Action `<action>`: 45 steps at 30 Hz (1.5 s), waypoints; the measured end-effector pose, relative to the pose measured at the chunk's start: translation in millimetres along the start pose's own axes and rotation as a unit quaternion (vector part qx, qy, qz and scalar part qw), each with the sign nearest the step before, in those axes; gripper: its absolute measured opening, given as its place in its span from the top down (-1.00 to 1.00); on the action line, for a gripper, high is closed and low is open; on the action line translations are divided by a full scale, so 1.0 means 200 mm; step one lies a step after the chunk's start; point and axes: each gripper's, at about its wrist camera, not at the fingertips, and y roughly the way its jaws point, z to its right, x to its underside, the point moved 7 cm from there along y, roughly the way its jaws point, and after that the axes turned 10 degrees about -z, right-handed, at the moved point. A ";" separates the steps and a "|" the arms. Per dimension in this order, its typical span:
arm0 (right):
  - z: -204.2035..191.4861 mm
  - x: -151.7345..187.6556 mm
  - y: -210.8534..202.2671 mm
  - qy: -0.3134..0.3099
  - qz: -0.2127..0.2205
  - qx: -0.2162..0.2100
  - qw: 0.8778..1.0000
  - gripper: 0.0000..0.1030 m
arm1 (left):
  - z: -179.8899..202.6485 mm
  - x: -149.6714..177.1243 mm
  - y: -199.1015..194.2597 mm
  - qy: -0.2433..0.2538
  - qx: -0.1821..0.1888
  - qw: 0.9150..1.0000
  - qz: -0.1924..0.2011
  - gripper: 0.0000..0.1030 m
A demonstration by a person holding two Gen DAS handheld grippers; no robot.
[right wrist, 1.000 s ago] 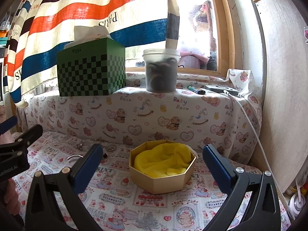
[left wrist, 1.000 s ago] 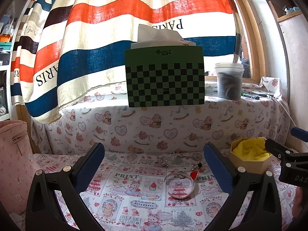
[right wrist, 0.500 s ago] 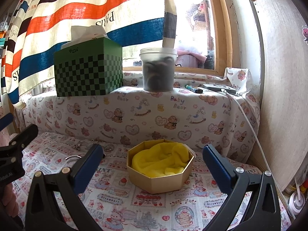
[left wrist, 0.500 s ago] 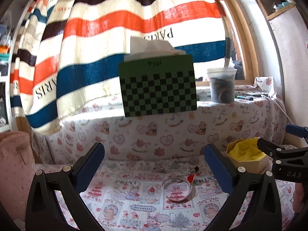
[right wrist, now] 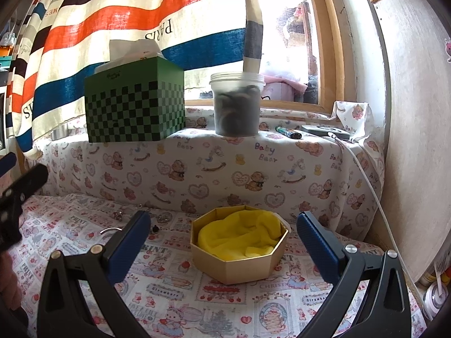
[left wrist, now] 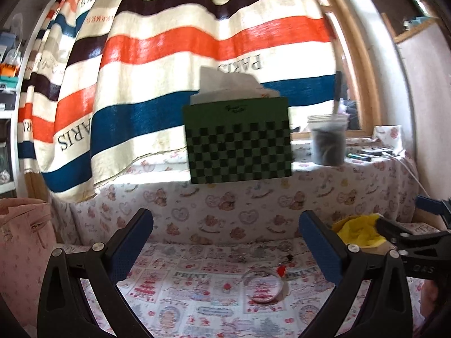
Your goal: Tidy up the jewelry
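A clear bangle (left wrist: 263, 286) lies on the printed cloth, ahead of my open, empty left gripper (left wrist: 225, 242). A small red piece (left wrist: 281, 269) lies just beyond it, and several small silver pieces (left wrist: 258, 251) lie near the back. An octagonal gold box with a yellow cloth lining (right wrist: 239, 246) stands between the fingers of my open, empty right gripper (right wrist: 222, 238). The box also shows in the left wrist view (left wrist: 359, 232). The bangle's edge (right wrist: 111, 230) and small pieces (right wrist: 118, 214) show left of the right gripper.
A green checkered tissue box (left wrist: 238, 145) and a plastic jar (right wrist: 236, 104) stand on the cloth-covered ledge behind. A pink bag (left wrist: 22, 253) is at the left. A white cable (right wrist: 366, 180) runs down the right side beside a board (right wrist: 417, 129).
The left gripper has tilted upward and drawn back; the bangle now sits lower and smaller in its view. The right gripper has shifted slightly, with the box staying between its fingers.
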 end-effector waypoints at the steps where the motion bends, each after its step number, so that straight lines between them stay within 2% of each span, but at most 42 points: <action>1: 0.00 0.00 0.00 0.001 0.001 -0.003 1.000 -1.00 | -0.02 -0.01 0.02 -0.005 0.005 1.000 -0.011 -0.99; 3: 0.00 0.00 0.00 0.002 0.000 0.004 1.000 -1.00 | -0.05 -0.01 0.06 -0.011 0.017 0.999 -0.040 -0.99; 6: 0.00 0.00 0.00 0.000 -0.002 0.001 1.000 -0.99 | -0.04 0.02 0.14 -0.015 0.066 0.994 -0.088 -0.99; 9: 0.00 0.00 0.00 -0.001 -0.002 0.000 1.000 -0.87 | 0.00 0.07 0.21 -0.009 0.099 0.986 -0.130 -0.98; 12: 0.00 0.00 0.00 0.001 -0.003 0.002 1.000 -0.72 | 0.04 0.11 0.24 -0.003 0.119 0.981 -0.153 -0.78; 14: 0.00 0.00 0.00 0.002 -0.002 0.000 1.000 -0.69 | 0.06 0.11 0.27 -0.002 0.128 0.977 -0.170 -0.76; 15: 0.00 0.00 0.00 0.002 -0.002 -0.001 1.000 -0.69 | 0.07 0.12 0.30 0.002 0.136 0.972 -0.191 -0.76; 16: 0.00 0.00 0.00 0.001 -0.002 0.001 1.000 -0.69 | 0.10 0.13 0.34 0.008 0.148 0.964 -0.223 -0.73; 20: 0.00 0.00 0.00 0.002 -0.004 0.010 1.000 -0.68 | 0.19 0.20 0.53 0.015 0.164 0.925 -0.343 -0.64; 24: 0.02 0.00 0.00 0.008 -0.002 0.014 1.000 -0.69 | 0.27 0.24 0.64 0.062 0.157 0.901 -0.400 -0.60; 26: 0.02 0.01 0.00 0.009 -0.002 0.016 1.000 -0.77 | 0.32 0.30 0.68 0.088 0.158 0.881 -0.438 -0.61; 27: 0.02 0.01 0.00 0.011 -0.002 0.017 1.000 -0.79 | 0.33 0.32 0.69 0.096 0.154 0.874 -0.450 -0.60; 29: 0.02 0.01 0.00 0.011 -0.002 0.018 1.000 -0.81 | 0.34 0.38 0.72 0.117 0.139 0.867 -0.463 -0.57; 31: 0.02 0.01 0.00 0.010 -0.002 0.018 1.000 -0.82 | 0.34 0.42 0.75 0.110 0.131 0.864 -0.474 -0.52; 33: 0.02 0.01 -0.01 0.009 -0.001 0.018 1.000 -0.83 | 0.33 0.43 0.77 0.086 0.139 0.861 -0.482 -0.51; 36: 0.02 0.01 -0.01 0.012 -0.002 0.020 1.000 -0.84 | 0.31 0.40 0.79 0.078 0.132 0.868 -0.472 -0.17; 40: 0.04 0.01 0.00 0.016 -0.006 0.024 1.000 -0.84 | 0.28 0.36 0.77 0.077 0.132 0.870 -0.468 -0.16; 43: 0.05 0.01 0.01 0.017 -0.009 0.025 0.999 -0.85 | 0.21 0.34 0.68 0.053 0.131 0.882 -0.450 -0.16; 45: 0.05 0.01 0.01 0.017 -0.011 0.027 0.999 -0.85 | 0.16 0.31 0.59 0.021 0.141 0.893 -0.426 -0.16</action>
